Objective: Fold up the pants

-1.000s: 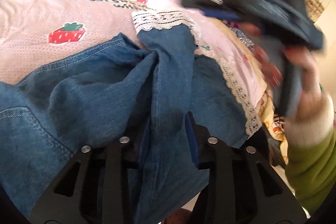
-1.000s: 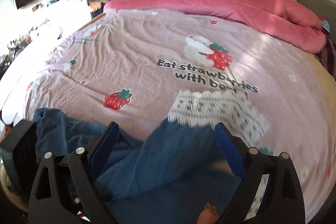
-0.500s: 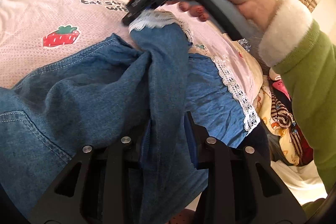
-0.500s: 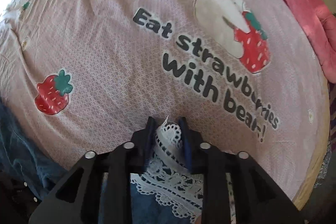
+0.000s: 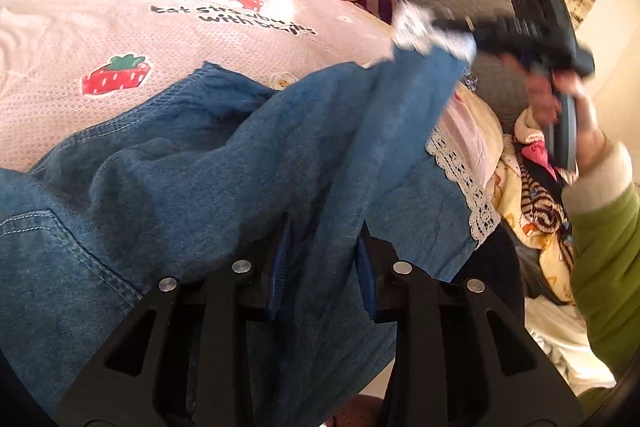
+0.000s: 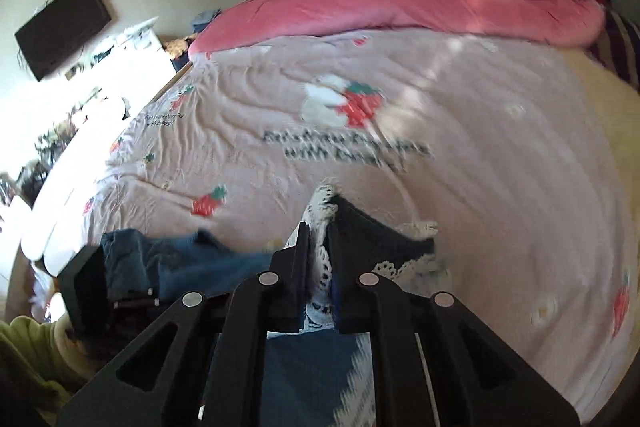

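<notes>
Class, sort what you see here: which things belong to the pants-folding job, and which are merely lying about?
Part of the job:
- denim pants
- lace hem
- left gripper
- right gripper

Lying about:
- pink quilt
- strawberry bedsheet
- wall television

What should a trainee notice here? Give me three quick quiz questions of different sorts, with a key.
1. True or false: the right gripper is shut on the lace hem of the pants.
2. Which does the left gripper hold? A. pink quilt B. denim of the pants C. nothing
3. Fill in: the fruit printed on the sheet is a ____.

Key: 1 true. 2 B. 3 strawberry.
</notes>
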Demonstrator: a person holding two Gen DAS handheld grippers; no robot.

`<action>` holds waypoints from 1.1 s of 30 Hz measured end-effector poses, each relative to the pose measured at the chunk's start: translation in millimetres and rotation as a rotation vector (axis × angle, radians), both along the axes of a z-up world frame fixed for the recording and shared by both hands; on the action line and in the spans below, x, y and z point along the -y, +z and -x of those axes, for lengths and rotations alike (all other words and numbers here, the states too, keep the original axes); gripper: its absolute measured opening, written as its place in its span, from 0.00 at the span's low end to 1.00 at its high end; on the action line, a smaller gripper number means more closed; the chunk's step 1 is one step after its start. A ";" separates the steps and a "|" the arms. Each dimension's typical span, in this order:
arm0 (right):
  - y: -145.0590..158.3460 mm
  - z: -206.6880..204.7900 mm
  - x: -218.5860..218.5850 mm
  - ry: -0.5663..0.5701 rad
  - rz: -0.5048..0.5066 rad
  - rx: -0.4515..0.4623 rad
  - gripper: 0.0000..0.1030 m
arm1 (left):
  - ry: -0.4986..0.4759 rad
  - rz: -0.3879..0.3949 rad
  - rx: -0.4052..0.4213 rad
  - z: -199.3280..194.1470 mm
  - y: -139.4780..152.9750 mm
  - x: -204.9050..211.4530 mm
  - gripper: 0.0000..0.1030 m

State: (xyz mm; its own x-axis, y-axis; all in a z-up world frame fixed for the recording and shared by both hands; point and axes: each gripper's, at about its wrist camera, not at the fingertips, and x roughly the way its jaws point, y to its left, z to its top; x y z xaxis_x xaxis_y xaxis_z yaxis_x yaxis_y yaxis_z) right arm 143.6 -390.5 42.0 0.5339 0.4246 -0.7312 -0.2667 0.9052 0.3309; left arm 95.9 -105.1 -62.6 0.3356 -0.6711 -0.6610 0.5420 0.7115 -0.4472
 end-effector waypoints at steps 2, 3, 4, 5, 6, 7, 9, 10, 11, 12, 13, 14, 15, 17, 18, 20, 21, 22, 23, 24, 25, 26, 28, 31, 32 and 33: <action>-23.6 20.0 15.4 -0.025 -0.010 -0.046 0.11 | -0.016 -0.007 0.011 2.5 -0.4 3.8 0.22; -35.2 28.1 19.9 -0.029 -0.027 -0.067 0.11 | -0.025 -0.012 0.017 3.9 -0.1 5.9 0.22; -46.5 35.9 24.0 -0.027 -0.049 -0.093 0.11 | -0.034 -0.019 0.027 5.9 0.2 8.7 0.22; -53.6 42.6 27.0 -0.025 -0.067 -0.111 0.17 | -0.042 -0.022 0.034 7.9 0.6 10.4 0.22; -61.5 47.6 28.5 -0.020 -0.093 -0.132 0.21 | -0.048 -0.026 0.040 9.8 1.3 12.1 0.22; -63.4 51.2 30.0 -0.018 -0.111 -0.138 0.31 | -0.053 -0.029 0.043 11.4 1.3 13.0 0.22; -65.6 57.3 29.1 -0.011 -0.137 -0.134 0.34 | -0.068 -0.036 0.052 15.5 2.2 15.9 0.22; -64.8 59.1 28.2 -0.009 -0.142 -0.129 0.34 | -0.074 -0.041 0.055 17.5 2.2 17.3 0.22; -63.1 60.4 28.3 -0.010 -0.146 -0.121 0.34 | -0.078 -0.048 0.058 19.1 2.3 18.7 0.22; -60.5 61.6 29.3 -0.007 -0.155 -0.115 0.33 | -0.081 -0.058 0.062 20.9 2.4 19.8 0.22; -57.4 63.4 30.1 -0.004 -0.166 -0.105 0.33 | -0.086 -0.071 0.072 23.0 2.8 20.9 0.22; -54.0 64.1 31.8 -0.005 -0.173 -0.096 0.30 | -0.088 -0.080 0.076 24.2 3.2 21.5 0.22; -51.1 65.6 34.6 -0.005 -0.177 -0.087 0.29 | -0.090 -0.088 0.078 24.6 3.3 21.8 0.22; -44.5 73.2 39.4 -0.002 -0.171 -0.067 0.09 | -0.089 -0.098 0.082 26.7 3.7 20.3 0.18; -43.1 76.8 42.1 -0.003 -0.164 -0.066 0.07 | -0.088 -0.106 0.083 27.7 3.7 19.4 0.14; -40.0 87.2 45.4 0.006 -0.167 -0.058 0.07 | -0.087 -0.120 0.089 30.1 4.1 16.1 0.11; -38.5 93.3 46.4 0.010 -0.166 -0.051 0.07 | -0.087 -0.126 0.090 31.4 4.8 13.5 0.11; -36.8 101.0 47.8 0.013 -0.163 -0.042 0.07 | -0.087 -0.131 0.091 32.6 5.5 11.9 0.11; -36.6 107.0 49.6 0.017 -0.166 -0.033 0.07 | -0.088 -0.135 0.094 34.6 6.6 10.0 0.11; -39.8 113.5 52.2 0.018 -0.177 -0.036 0.07 | -0.095 -0.138 0.098 37.1 7.5 8.7 0.11; -45.0 116.9 54.0 0.022 -0.179 -0.056 0.09 | -0.107 -0.149 0.107 40.9 8.3 7.8 0.11; -51.2 118.5 54.3 0.018 -0.172 -0.083 0.11 | -0.111 -0.163 0.118 43.6 8.3 7.8 0.11; -64.1 122.9 57.8 -0.003 -0.175 -0.120 0.14 | -0.124 -0.183 0.127 48.5 7.7 8.9 0.11; -75.3 130.9 62.6 -0.016 -0.226 -0.128 0.14 | -0.134 -0.202 0.138 53.4 8.5 12.5 0.15; -77.4 132.1 64.0 -0.016 -0.241 -0.127 0.14 | -0.135 -0.210 0.143 53.7 8.8 15.0 0.19; -79.8 132.5 64.4 -0.021 -0.250 -0.129 0.14 | -0.138 -0.215 0.145 53.7 8.8 17.6 0.26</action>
State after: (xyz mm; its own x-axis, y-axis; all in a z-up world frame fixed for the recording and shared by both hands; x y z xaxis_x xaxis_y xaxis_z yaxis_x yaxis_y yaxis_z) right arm 11.1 -454.9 -37.8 0.4541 0.5903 -0.6673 -0.1900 0.7959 0.5748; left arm 42.3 -122.6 -53.8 0.3523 -0.5666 -0.7448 0.6871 0.6970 -0.2052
